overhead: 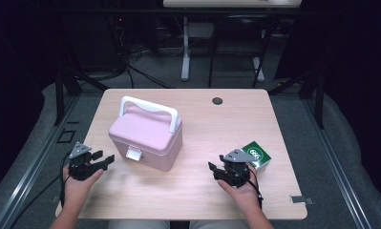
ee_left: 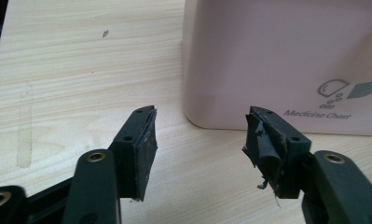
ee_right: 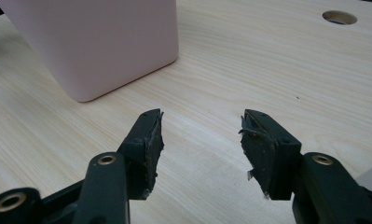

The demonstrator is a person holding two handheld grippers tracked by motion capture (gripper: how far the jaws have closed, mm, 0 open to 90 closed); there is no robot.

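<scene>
Hands at the near edge of a pale wooden desk [overhead: 197, 191] each hold a black gripper. At left, the left gripper [overhead: 104, 160] sits low over the desk, jaws spread apart with nothing between them, pointing at a pink medicine chest [overhead: 145, 138] just beside it; the left gripper view shows the chest's printed side close ahead of the worn pads [ee_left: 146, 154]. The chest stands upright left of centre, its white handle [overhead: 150, 109] raised, its white latch [overhead: 133, 153] facing the person. At right, the right gripper [overhead: 216, 168] has its jaws released and empty, well apart from the chest. A green and white box [overhead: 257, 155] lies just beside that hand.
</scene>
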